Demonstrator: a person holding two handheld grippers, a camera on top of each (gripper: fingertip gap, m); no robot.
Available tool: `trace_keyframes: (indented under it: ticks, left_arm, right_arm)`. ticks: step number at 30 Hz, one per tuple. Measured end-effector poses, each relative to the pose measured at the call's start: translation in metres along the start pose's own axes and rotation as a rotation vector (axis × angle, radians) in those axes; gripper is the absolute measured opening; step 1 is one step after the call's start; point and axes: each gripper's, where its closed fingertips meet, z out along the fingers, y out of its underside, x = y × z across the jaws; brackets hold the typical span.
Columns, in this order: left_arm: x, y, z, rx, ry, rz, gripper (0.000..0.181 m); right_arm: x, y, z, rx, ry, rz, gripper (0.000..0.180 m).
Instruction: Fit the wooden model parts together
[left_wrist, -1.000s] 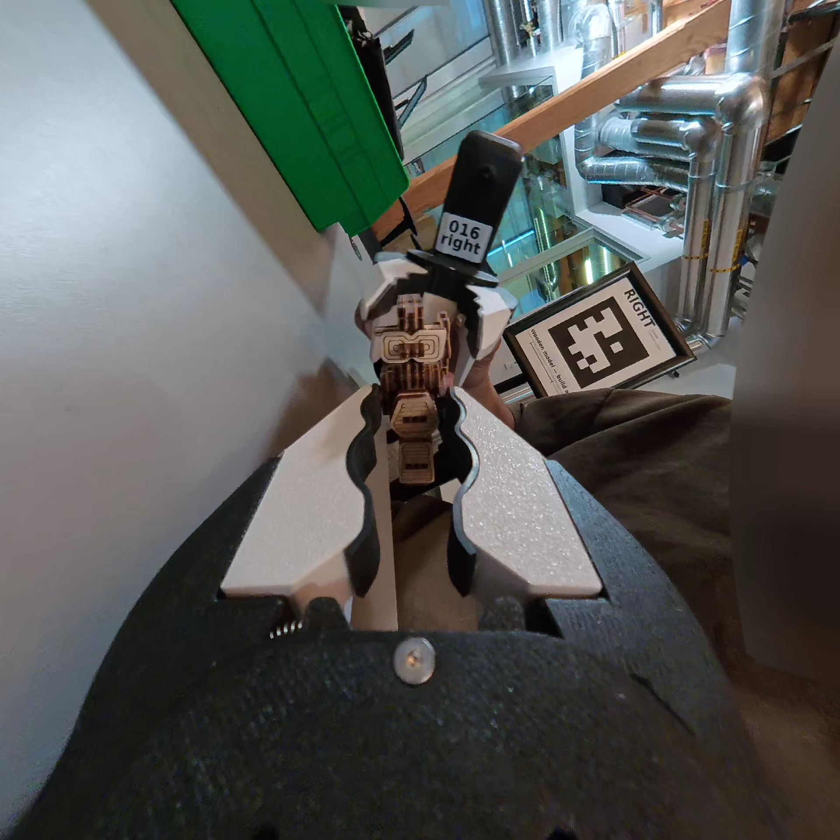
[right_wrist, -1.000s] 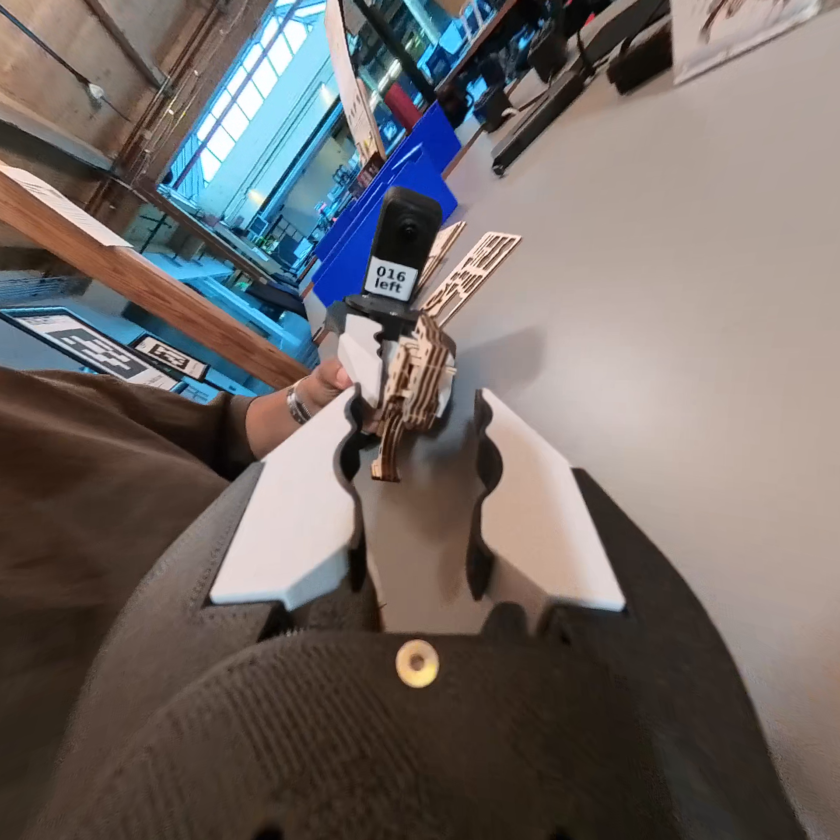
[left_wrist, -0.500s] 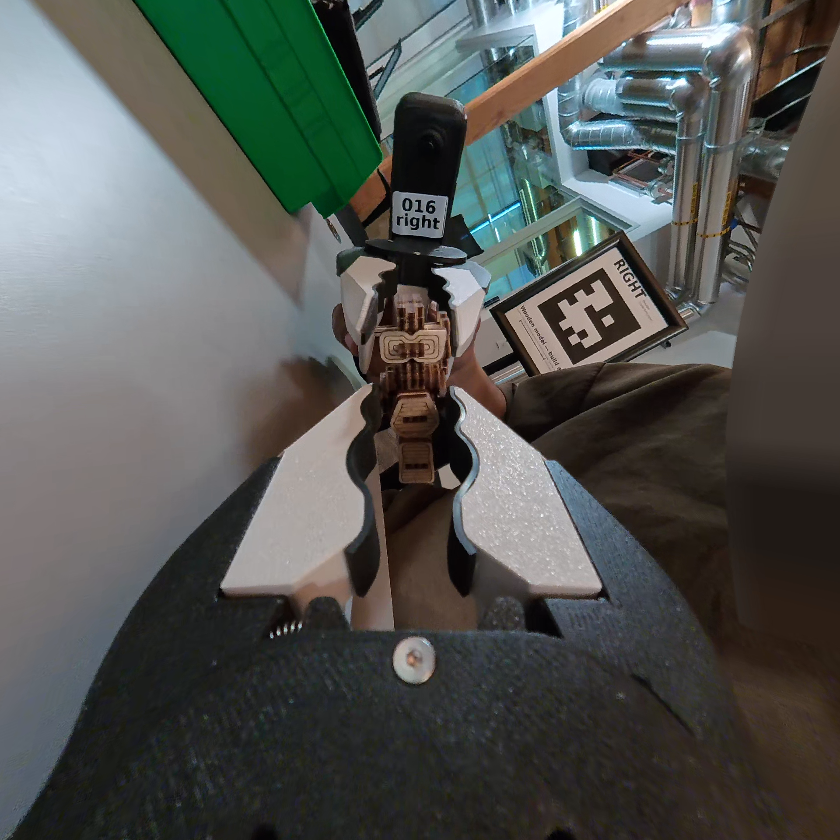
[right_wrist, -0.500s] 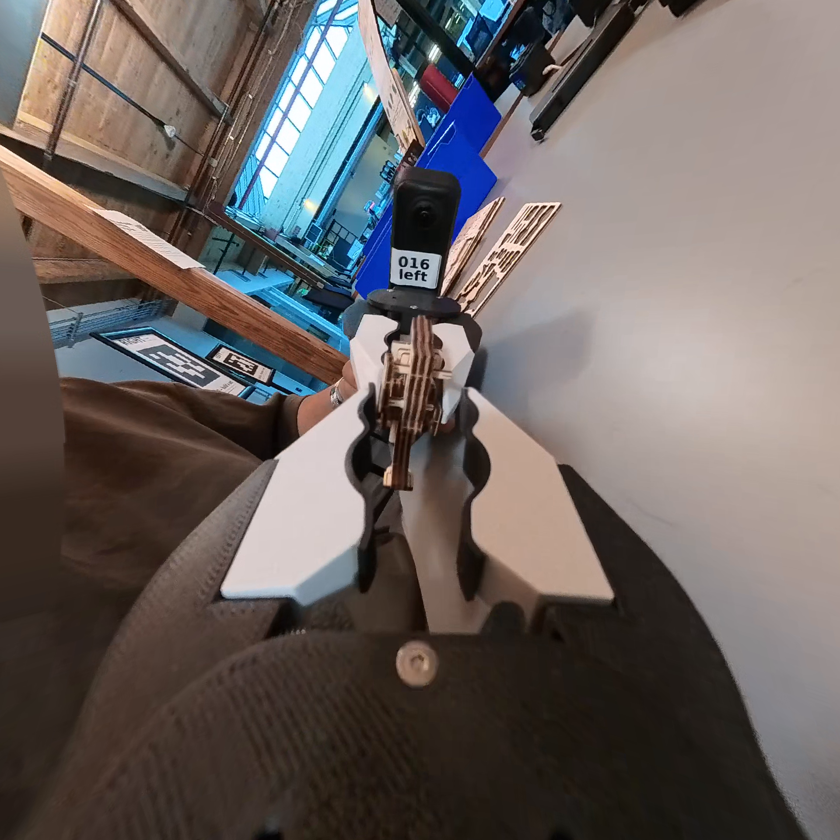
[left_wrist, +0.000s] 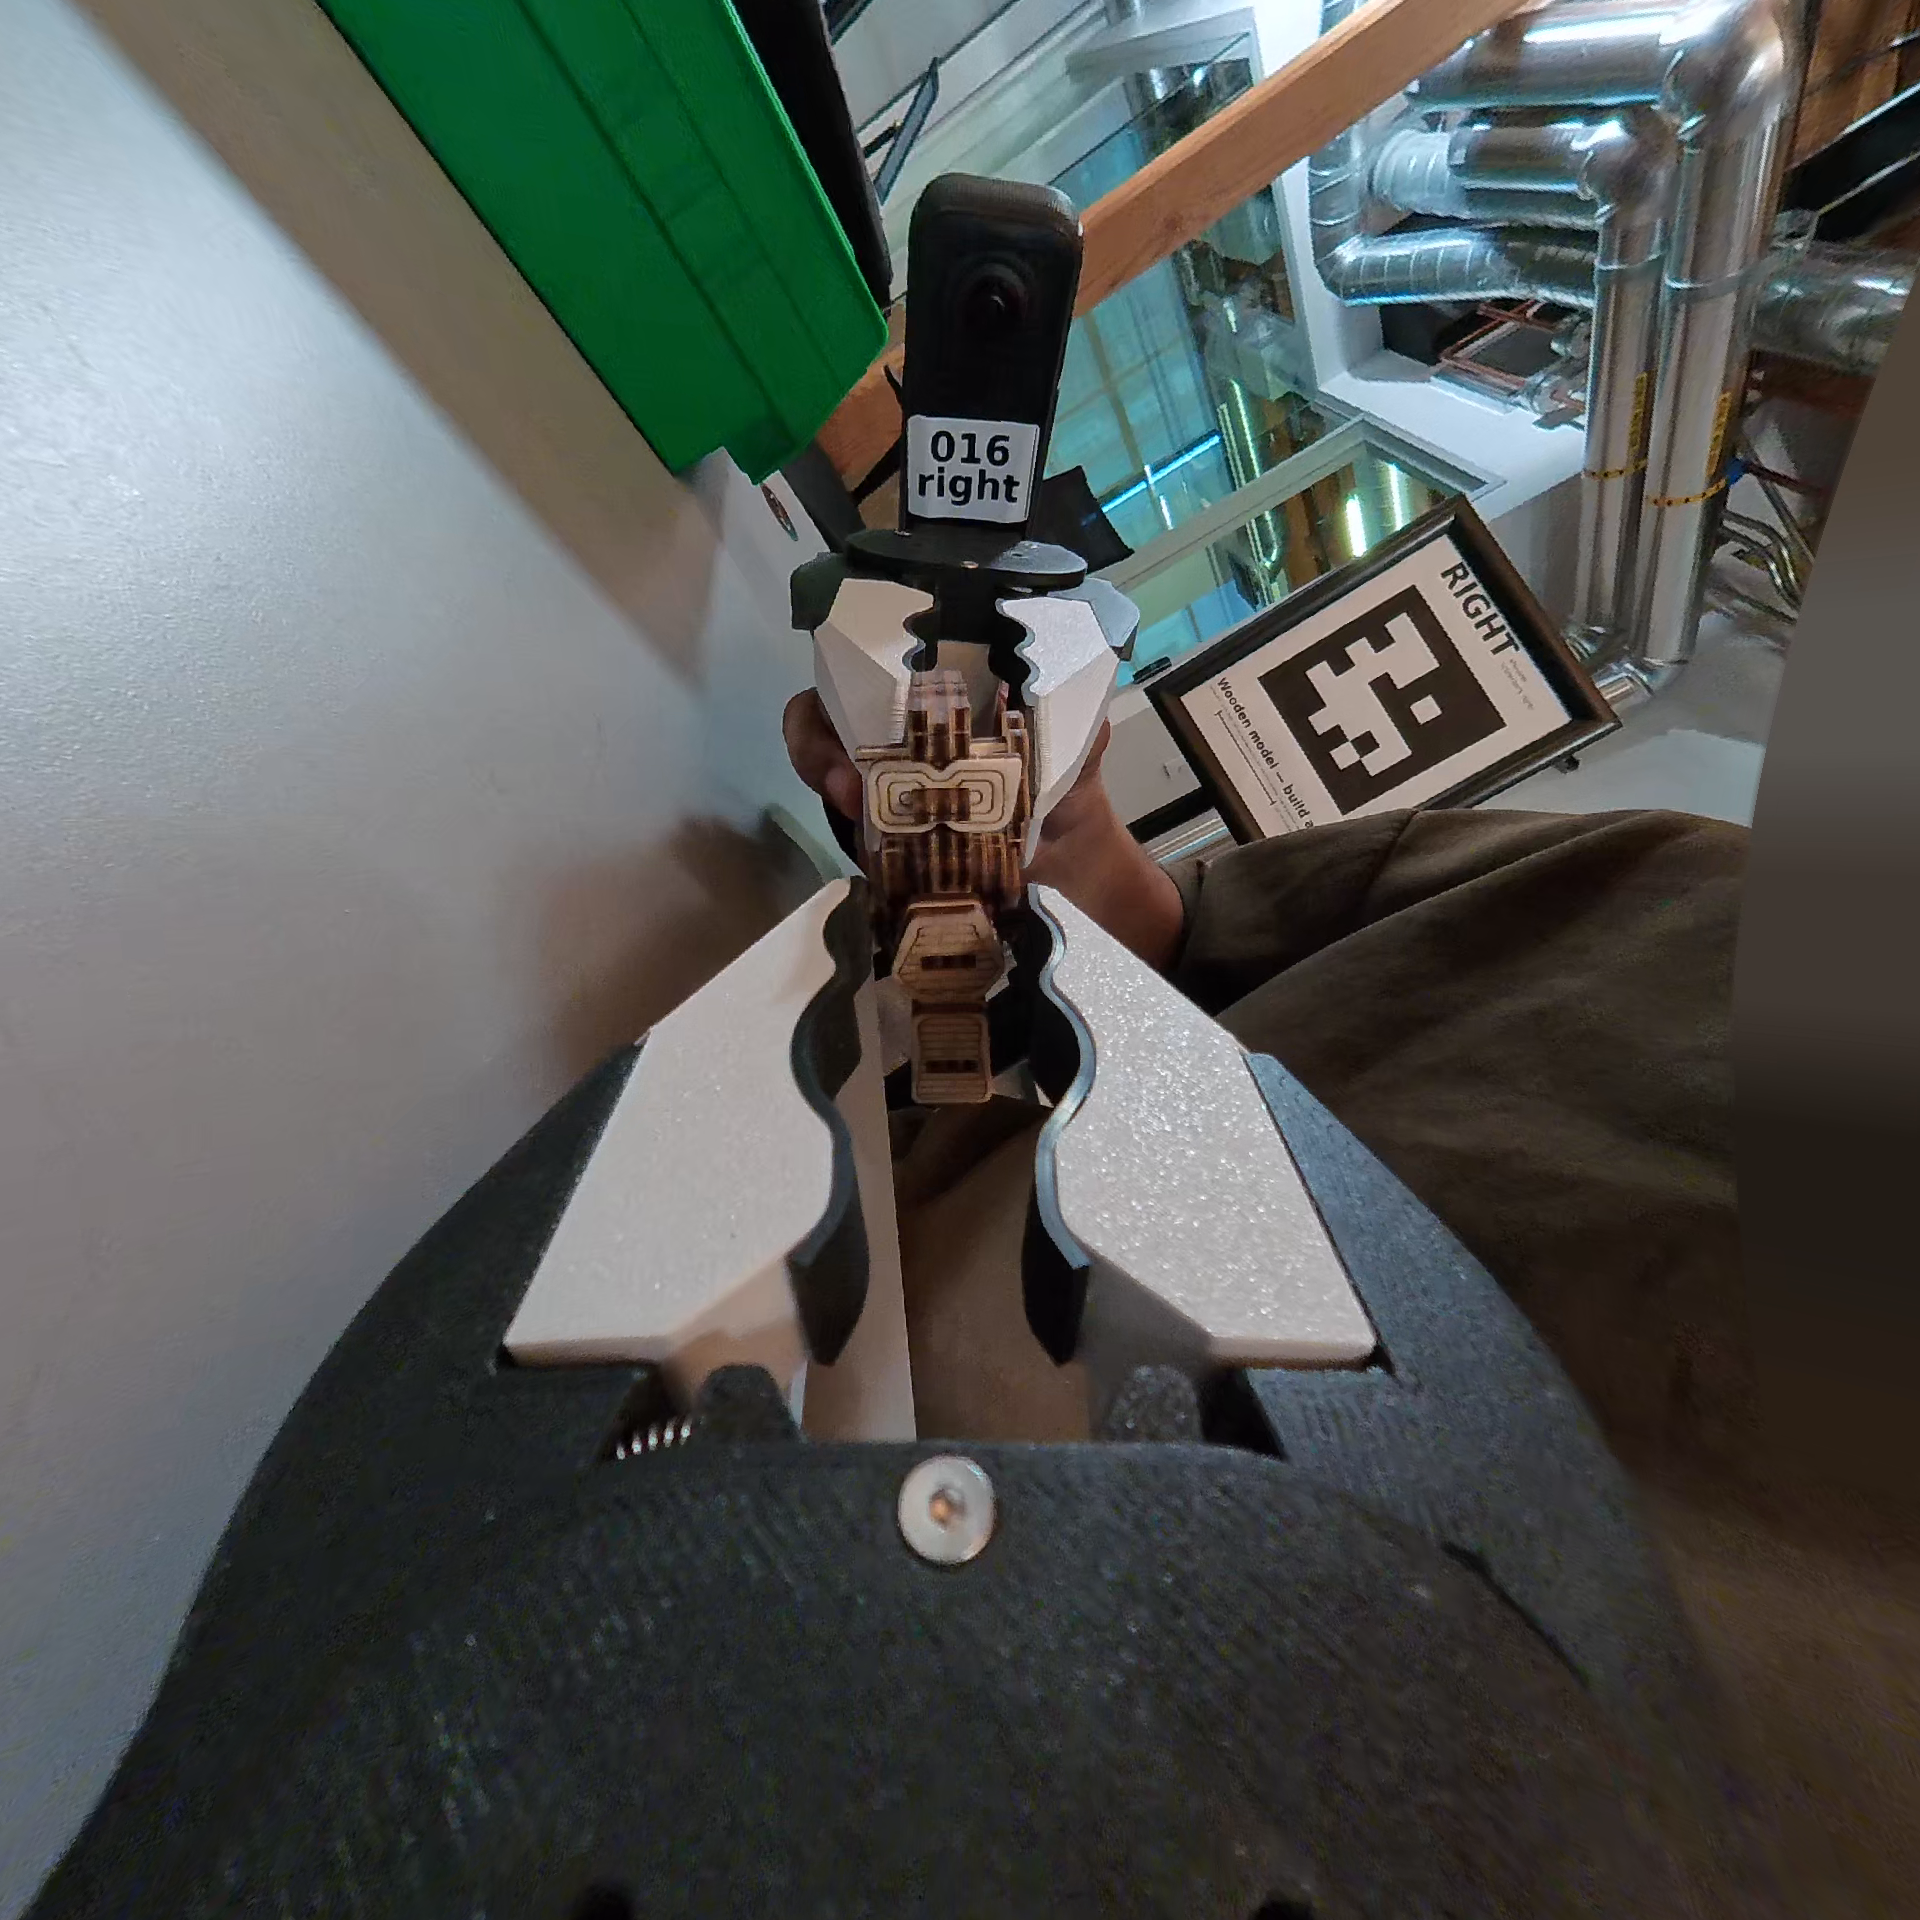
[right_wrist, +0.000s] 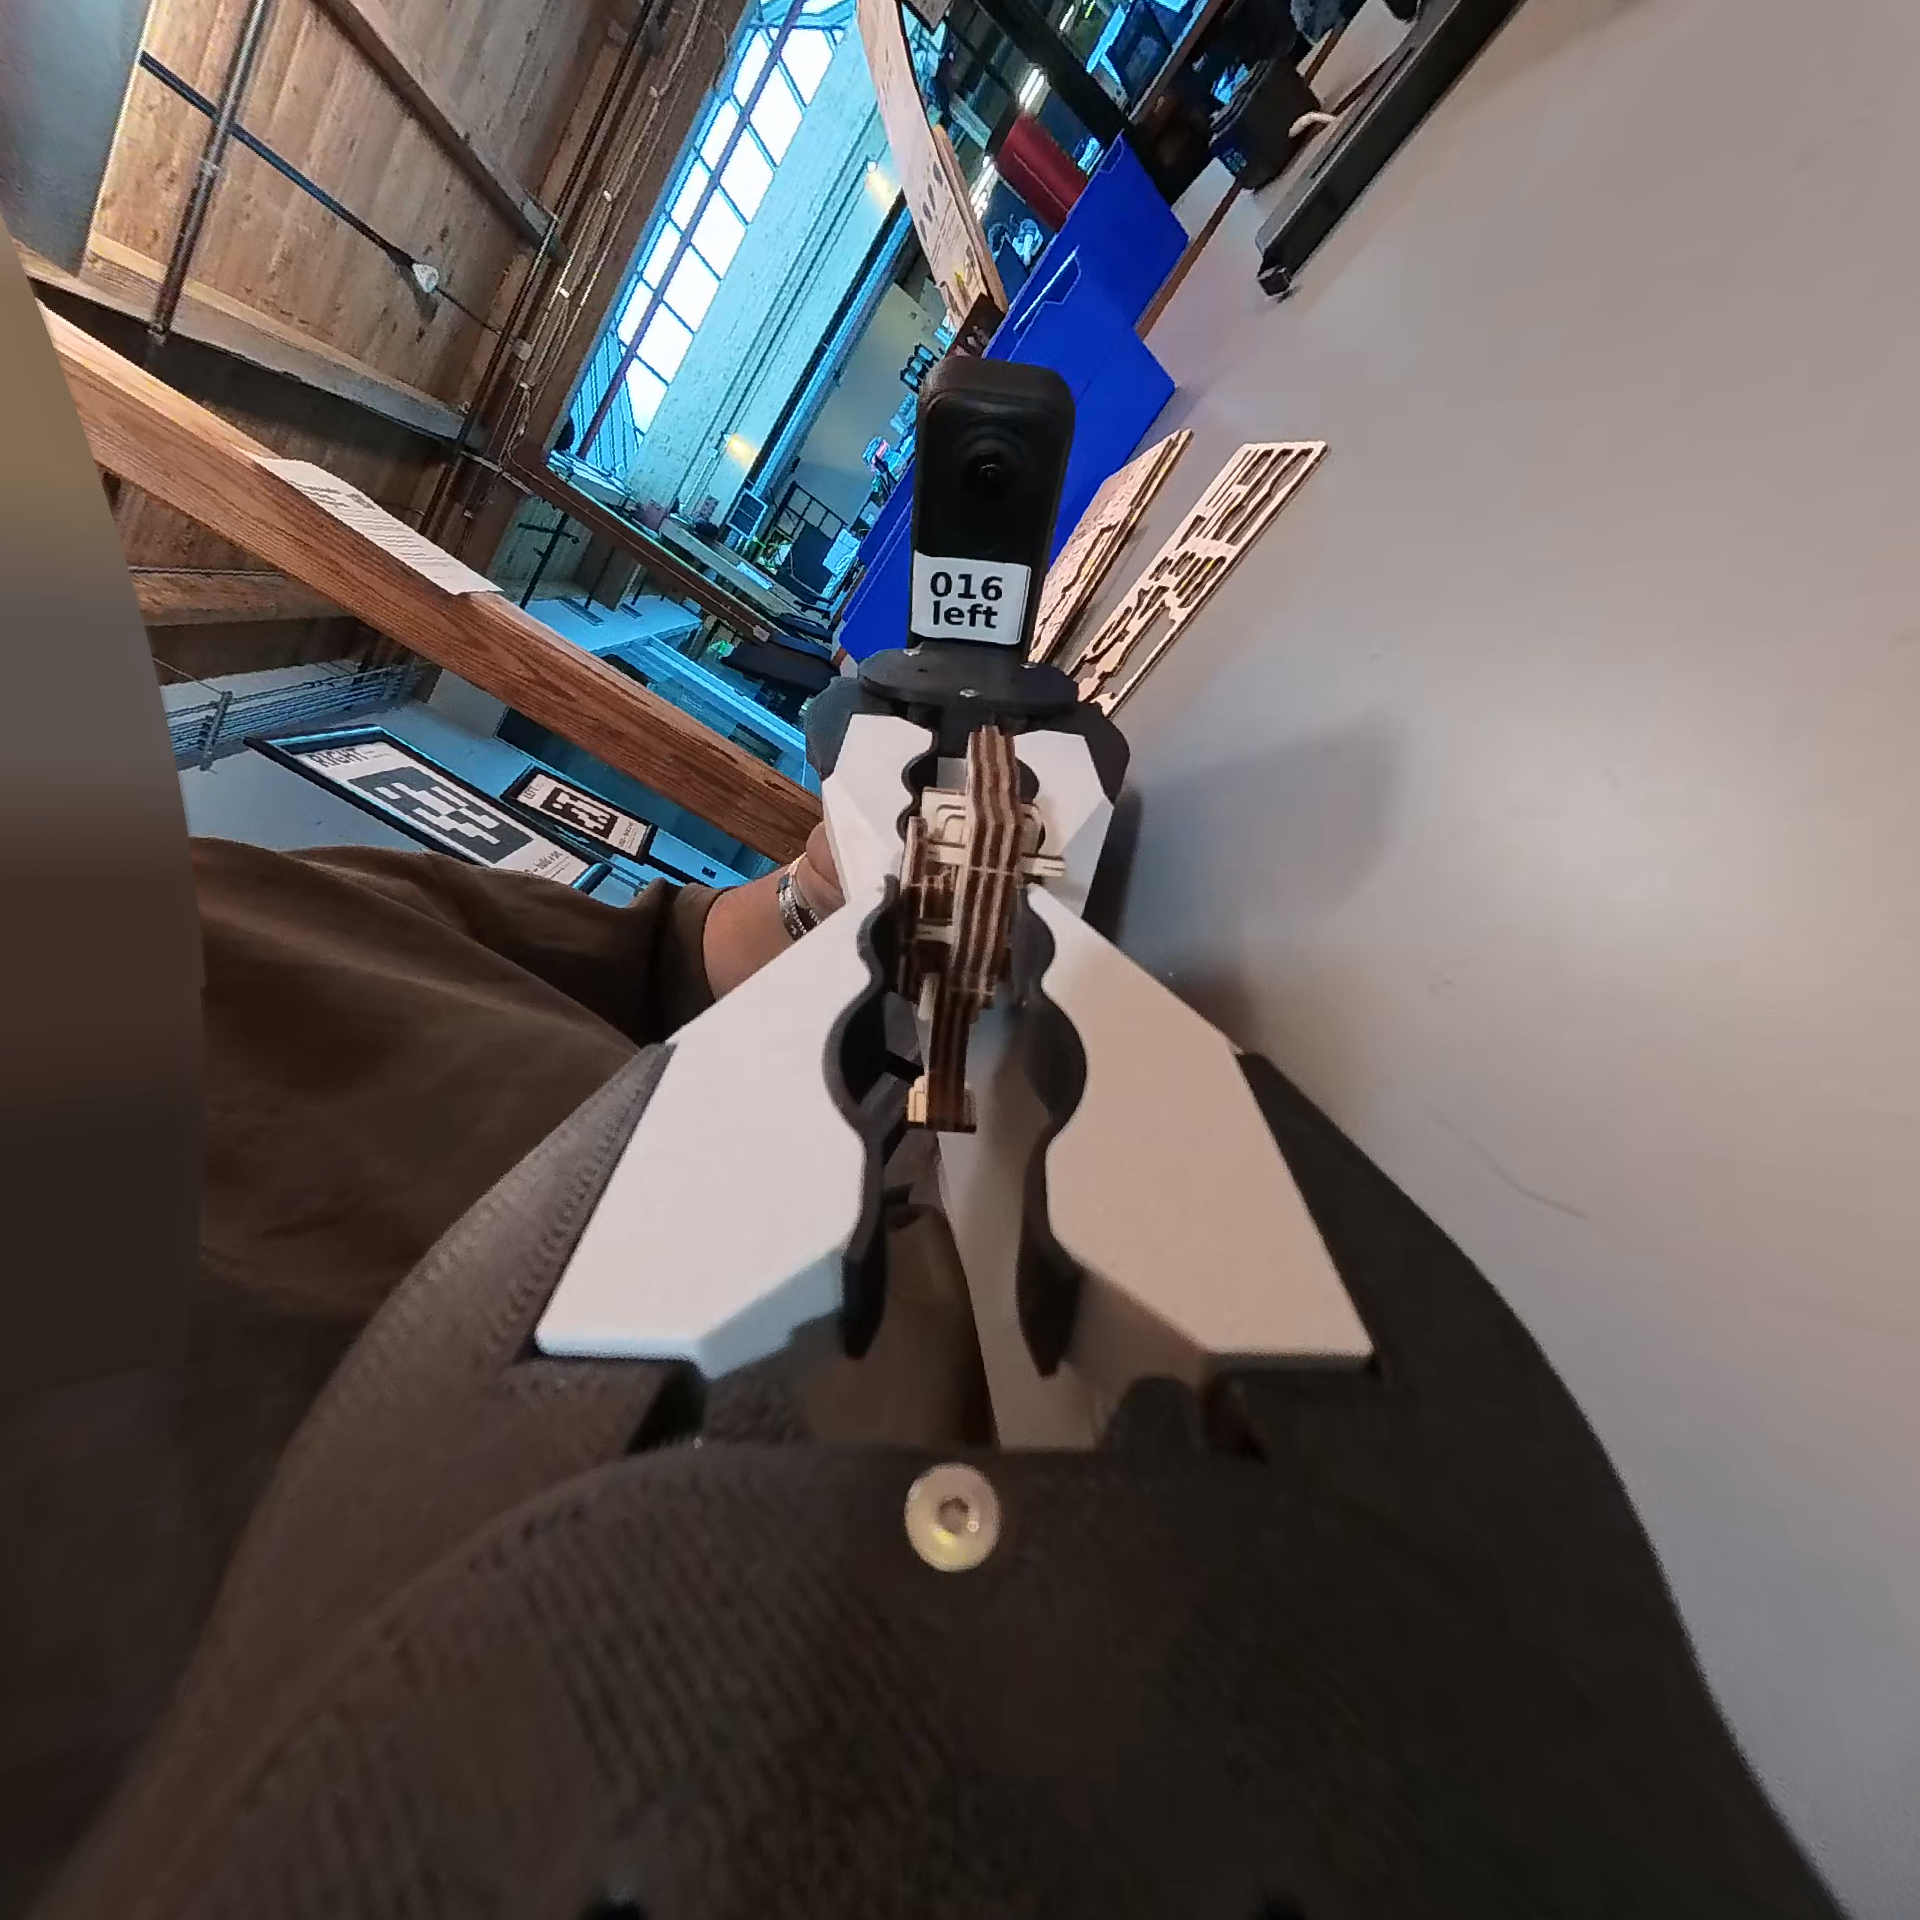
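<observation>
A small layered wooden model (left_wrist: 943, 831) is held in the air between my two grippers, which face each other. My left gripper (left_wrist: 945, 906) is shut on the model's lower, nearer end. My right gripper (left_wrist: 961, 675), with a black camera above it, has its white fingers on either side of the model's far end. In the right wrist view, my right gripper (right_wrist: 961, 920) is closed on the wooden model (right_wrist: 961, 904). The left gripper (right_wrist: 977, 769) grips it from the far side. A hand shows behind each far gripper.
The grey table (right_wrist: 1558, 727) runs along one side. Two flat wooden part sheets (right_wrist: 1195, 561) lie on it near a blue bin (right_wrist: 1060, 312). A green crate (left_wrist: 623, 208) and a framed marker sign (left_wrist: 1382, 707) stand beyond. A person's brown sleeve (left_wrist: 1455, 1039) is close by. The tips of both grippers are at nearly the same place.
My right gripper has swung into line with the left one, moved in, and narrowed its fingers onto the model. The left gripper's hold has not changed.
</observation>
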Motion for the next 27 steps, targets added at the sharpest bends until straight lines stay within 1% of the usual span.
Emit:
trace_keyframes:
  ticks: [11, 16, 21, 22, 24, 27]
  left_arm:
    - [0.0007, -0.0022, 0.0003, 0.020, -0.015, -0.001, 0.024]
    - [-0.0027, -0.0018, 0.0000, 0.023, -0.038, -0.007, 0.024]
    - [-0.0010, -0.0036, 0.0015, 0.036, -0.012, -0.033, 0.024]
    - [-0.0007, -0.0036, 0.0016, 0.034, -0.005, -0.039, 0.024]
    - [-0.0002, -0.0045, 0.0012, 0.038, 0.005, -0.047, 0.024]
    - [0.0007, -0.0055, -0.0001, 0.045, 0.016, -0.054, 0.024]
  right_arm:
    - [-0.0007, -0.0028, 0.0006, 0.013, 0.007, -0.004, 0.019]
    - [0.0028, -0.0018, 0.0022, 0.012, 0.059, -0.051, 0.020]
    - [0.0022, -0.0045, 0.0014, 0.024, 0.060, -0.055, 0.020]
    - [0.0023, -0.0041, 0.0015, 0.021, 0.062, -0.058, 0.022]
    - [-0.0006, -0.0046, 0.0018, 0.020, 0.040, -0.046, 0.036]
    - [-0.0020, -0.0092, -0.0021, 0.044, 0.011, -0.018, 0.040]
